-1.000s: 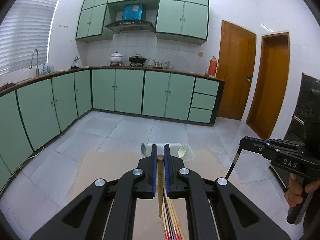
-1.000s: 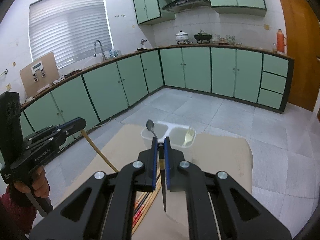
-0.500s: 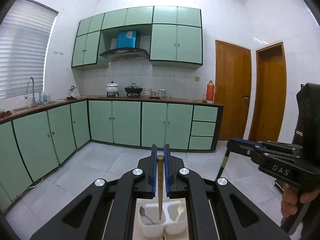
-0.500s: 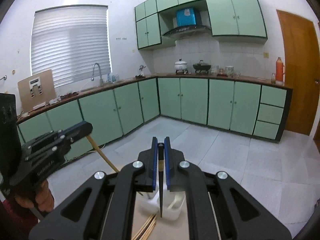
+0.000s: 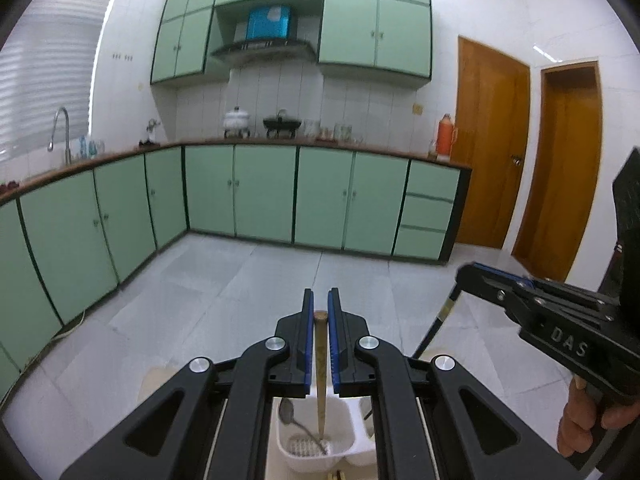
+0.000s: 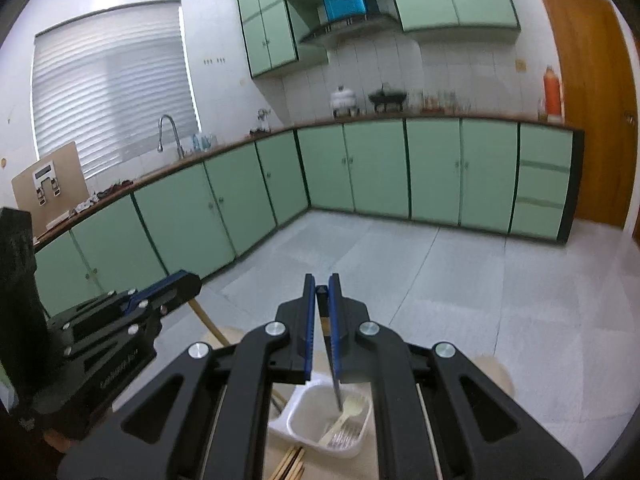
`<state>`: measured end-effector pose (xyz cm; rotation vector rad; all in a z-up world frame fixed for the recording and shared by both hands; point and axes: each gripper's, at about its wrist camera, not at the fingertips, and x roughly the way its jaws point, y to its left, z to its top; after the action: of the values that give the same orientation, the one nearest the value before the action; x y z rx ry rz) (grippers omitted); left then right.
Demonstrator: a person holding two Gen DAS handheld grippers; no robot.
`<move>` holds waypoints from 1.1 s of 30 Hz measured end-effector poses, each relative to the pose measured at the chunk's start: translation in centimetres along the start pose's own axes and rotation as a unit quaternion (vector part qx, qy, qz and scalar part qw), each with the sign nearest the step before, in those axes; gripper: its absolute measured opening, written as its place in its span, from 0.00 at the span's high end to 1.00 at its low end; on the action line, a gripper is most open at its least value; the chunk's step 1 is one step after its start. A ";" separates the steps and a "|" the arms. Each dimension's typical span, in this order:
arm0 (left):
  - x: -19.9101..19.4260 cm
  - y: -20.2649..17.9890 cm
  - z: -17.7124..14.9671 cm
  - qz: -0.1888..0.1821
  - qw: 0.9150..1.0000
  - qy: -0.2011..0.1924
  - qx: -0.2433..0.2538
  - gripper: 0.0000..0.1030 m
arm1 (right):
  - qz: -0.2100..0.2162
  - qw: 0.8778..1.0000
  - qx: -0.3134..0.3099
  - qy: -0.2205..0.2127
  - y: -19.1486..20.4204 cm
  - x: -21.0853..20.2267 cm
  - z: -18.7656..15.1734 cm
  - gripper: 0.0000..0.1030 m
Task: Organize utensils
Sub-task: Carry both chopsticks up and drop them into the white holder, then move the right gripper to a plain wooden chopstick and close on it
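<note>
My left gripper [image 5: 320, 296] hangs over a white two-compartment holder [image 5: 356, 446]. Its jaws are opening, and a wooden chopstick [image 5: 321, 360] stands between them with thin gaps at the pads. The chopstick's tip rests in the compartment that holds a metal spoon [image 5: 292, 420]. My right gripper [image 6: 321, 282] is shut on a dark chopstick [image 6: 335, 384], which leans against the right pad. That chopstick's tip points into the other compartment [image 6: 300, 420], beside a pale fork [image 6: 346, 416]. Each gripper also shows at the edge of the other's view.
More chopsticks [image 6: 292, 462] lie on the beige table [image 6: 494, 370] in front of the holder. A hand [image 5: 588, 420] grips the right tool. Green kitchen cabinets and a tiled floor lie beyond the table's edge.
Both grippers have moved forward over the holder, which now lies close below them. The chopstick tips have come down into its compartments. The left jaws stand slightly wider.
</note>
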<state>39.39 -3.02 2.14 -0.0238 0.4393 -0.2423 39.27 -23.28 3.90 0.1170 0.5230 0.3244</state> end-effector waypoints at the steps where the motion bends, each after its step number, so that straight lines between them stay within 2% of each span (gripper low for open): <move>1: 0.1 0.2 -0.2 0.000 1.000 0.004 -0.002 0.86 | 0.001 1.000 0.004 0.006 -0.2 0.2 -0.5 0.90; 5: -0.6 1.0 -0.6 0.000 1.000 0.006 -0.007 0.72 | -0.004 1.000 0.016 0.009 -0.7 -0.6 -1.7 0.81; 7: -1.6 1.1 -0.7 0.001 1.000 0.001 -0.006 0.61 | -0.008 1.000 0.020 0.001 -0.7 -1.7 -2.0 0.65; 9: -3.0 1.2 -0.7 0.005 1.000 -0.011 -0.004 0.41 | -0.012 1.000 0.023 -0.009 -0.7 -3.1 -2.4 0.57; 12: -5.6 1.1 -1.2 0.006 0.999 -0.032 0.004 0.26 | -0.019 0.999 0.020 -0.025 -0.5 -5.5 -3.4 0.42; 14: -7.5 1.1 -2.1 0.008 0.999 -0.041 0.007 0.23 | -0.031 0.999 0.018 -0.038 -0.3 -7.4 -4.6 0.36; 15: -8.1 1.2 -2.5 0.010 0.999 -0.042 0.006 0.21 | -0.035 0.998 0.018 -0.042 -0.3 -7.9 -5.1 0.29; 19: -10.7 1.0 -5.6 0.006 0.999 -0.033 0.005 0.14 | -0.070 0.996 0.015 -0.055 0.8 -11.0 -9.8 0.13; 22: -12.2 0.7 -8.9 0.007 1.000 -0.011 0.012 0.10 | -0.096 0.994 0.005 -0.051 1.8 -12.4 -13.7 0.10; 24: -12.9 0.7 -12.0 0.004 1.000 0.020 0.016 0.09 | -0.114 0.993 0.002 -0.037 2.5 -12.9 -16.8 0.08; 30: -13.5 1.3 -19.7 0.020 0.995 0.097 0.026 0.09 | -0.117 0.992 0.025 0.029 3.8 -12.7 -24.4 0.07; 33: -13.9 1.9 -22.6 0.029 0.993 0.113 0.016 0.09 | -0.130 0.990 0.019 0.042 5.1 -12.5 -27.3 0.07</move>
<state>18.04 2.81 -12.59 0.0486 0.6613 -0.1961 13.80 -21.93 -12.77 0.0717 0.6215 0.0650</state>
